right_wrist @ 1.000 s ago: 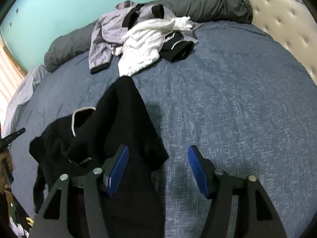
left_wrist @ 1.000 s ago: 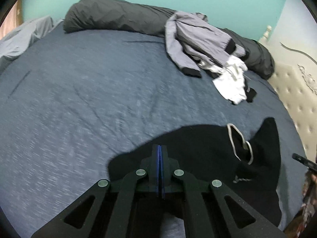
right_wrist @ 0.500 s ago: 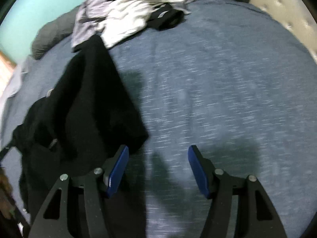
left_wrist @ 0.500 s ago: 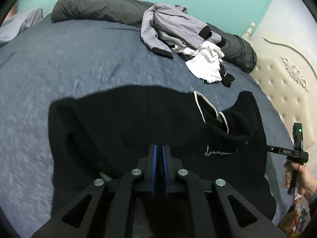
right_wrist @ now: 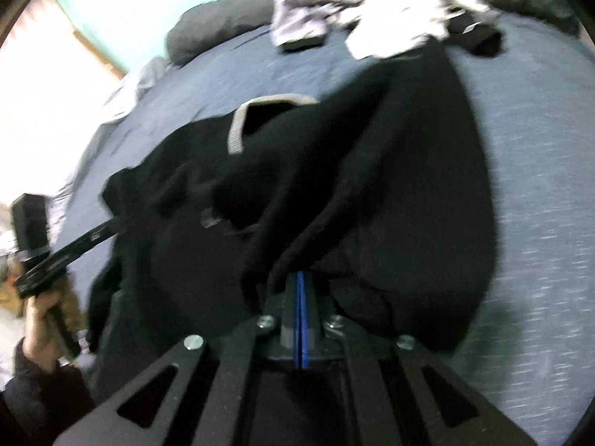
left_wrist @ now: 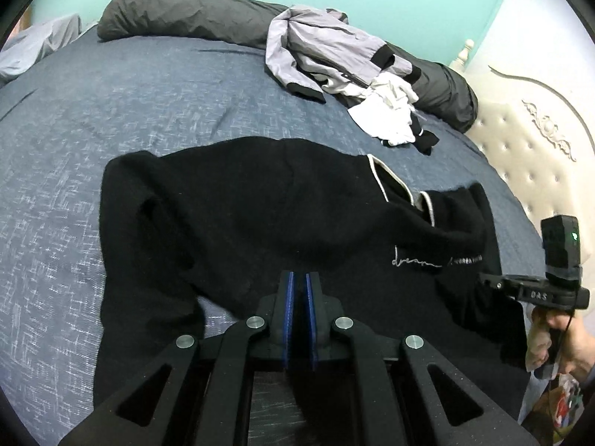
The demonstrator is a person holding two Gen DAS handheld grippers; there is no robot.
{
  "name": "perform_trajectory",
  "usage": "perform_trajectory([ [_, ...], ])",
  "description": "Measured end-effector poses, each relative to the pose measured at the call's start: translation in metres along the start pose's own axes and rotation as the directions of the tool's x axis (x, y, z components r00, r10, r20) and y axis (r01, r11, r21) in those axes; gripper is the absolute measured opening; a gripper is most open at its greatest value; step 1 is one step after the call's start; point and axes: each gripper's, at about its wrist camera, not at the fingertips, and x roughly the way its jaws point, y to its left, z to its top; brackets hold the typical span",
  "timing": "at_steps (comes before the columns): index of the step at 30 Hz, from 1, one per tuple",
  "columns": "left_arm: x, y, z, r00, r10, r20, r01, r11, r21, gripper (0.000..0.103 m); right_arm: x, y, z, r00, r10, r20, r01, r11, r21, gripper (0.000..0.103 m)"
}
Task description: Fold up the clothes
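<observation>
1. Bed cover (left_wrist: 111, 104): wide bare stretch left of and beyond black sweater (left_wrist: 260, 204). Free passage.
2. Far edge blocked: dark rolled duvet (left_wrist: 186, 18), w/ grey jacket (left_wrist: 319, 48) and white garment (left_wrist: 386, 111) heaped against it.
3. Right side tight: padded headboard (left_wrist: 531, 156) near; right gripper (left_wrist: 528, 290) at sweater's edge.
4. Right wrist view: bare cover (right_wrist: 539, 148) right of sweater. Blurred.

Black sweatshirt (left_wrist: 260, 204): pale-trimmed neckline, small white script on chest, spread rumpled on blue bedspread ahead of left fingers, one sleeve trailing back left of them. Near hem pinched between left fingers; another bunched fold clamped between right fingers (right_wrist: 293, 290), cloth rising forward from them.
</observation>
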Motion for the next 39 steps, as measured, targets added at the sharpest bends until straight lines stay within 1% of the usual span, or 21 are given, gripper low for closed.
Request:
perform_trajectory([
  [2,-0.002,0.003,0.0,1.0,0.002,0.003,-0.002,1.0,-0.004,0.007,-0.007,0.003,0.0,1.0,-0.021,0.013,0.021,1.0,-0.011,0.001],
  [3,-0.004,0.005,-0.001,1.0,0.003,0.005,-0.003,1.0,-0.006,0.007,-0.013,-0.002,0.001,0.999,-0.02,0.027,0.02,1.0,0.011,0.001],
  [5,-0.006,0.008,-0.001,1.0,0.005,0.009,-0.005,1.0,-0.01,0.007,-0.033,-0.022,0.001,0.997,-0.012,0.08,0.005,0.996,0.085,0.001],
  [7,-0.008,0.011,-0.001,1.0,0.008,0.012,-0.007,1.0,-0.014,0.007,-0.052,-0.034,-0.003,0.993,-0.034,0.111,0.021,0.993,0.12,0.001],
  [8,-0.01,0.011,-0.001,1.0,0.007,0.014,-0.006,1.0,-0.015,0.007,-0.063,-0.041,-0.008,0.991,-0.061,0.119,0.045,0.99,0.133,0.002],
  [10,-0.013,0.012,-0.001,1.0,0.004,0.017,-0.004,1.0,-0.016,0.007,-0.072,-0.054,-0.016,0.986,-0.132,0.102,0.115,0.98,0.163,0.005],
  [11,-0.014,0.012,-0.001,1.0,0.003,0.019,-0.003,1.0,-0.017,0.007,-0.073,-0.061,-0.021,0.982,-0.174,0.079,0.157,0.97,0.187,0.007],
  [13,-0.017,0.012,-0.002,1.0,0.001,0.022,0.0,1.0,-0.017,0.007,-0.073,-0.076,-0.03,0.967,-0.254,0.03,0.24,0.943,0.231,0.008],
  [14,-0.018,0.012,-0.003,1.0,-0.001,0.022,0.001,1.0,-0.015,0.007,-0.072,-0.081,-0.035,0.962,-0.275,0.009,0.264,0.932,0.249,0.009],
  [18,-0.022,0.012,-0.006,1.0,0.001,0.021,0.0,1.0,-0.01,0.007,-0.058,-0.084,-0.05,0.977,-0.21,-0.032,0.21,0.933,0.291,0.01],
  [22,-0.029,0.018,-0.008,1.0,0.01,0.026,-0.01,1.0,-0.02,0.007,-0.038,-0.04,-0.048,0.99,-0.139,-0.036,0.144,0.971,0.189,0.01],
  [25,-0.036,0.024,-0.009,0.999,0.015,0.035,-0.014,0.999,-0.029,0.007,-0.021,-0.006,-0.047,0.996,-0.083,-0.044,0.088,0.99,0.114,0.01],
  [28,-0.043,0.03,-0.01,0.999,0.014,0.043,-0.012,0.999,-0.044,0.007,0.002,0.036,-0.041,0.998,-0.01,-0.068,0.014,0.998,0.055,0.01],
  [31,-0.045,0.036,-0.012,0.999,0.015,0.042,-0.012,0.998,-0.056,0.007,0.019,0.06,-0.04,0.994,0.008,-0.108,-0.005,1.0,0.021,0.008],
  [33,-0.047,0.039,-0.012,0.999,0.015,0.046,-0.012,0.998,-0.061,0.007,0.021,0.064,-0.036,0.993,0.024,-0.114,-0.022,1.0,0.022,0.008],
  [35,-0.05,0.042,-0.012,0.999,0.015,0.049,-0.012,0.998,-0.064,0.007,0.008,0.059,-0.037,0.995,0.024,-0.093,-0.021,0.999,0.036,0.009],
  [36,-0.051,0.043,-0.012,0.999,0.015,0.05,-0.012,0.998,-0.066,0.007,-0.001,0.054,-0.037,0.997,0.016,-0.076,-0.012,0.999,0.048,0.009],
  [39,-0.055,0.044,-0.012,0.999,0.014,0.051,-0.011,0.998,-0.06,0.008,-0.029,0.028,-0.042,0.999,-0.045,-0.021,0.047,0.992,0.115,0.009],
])
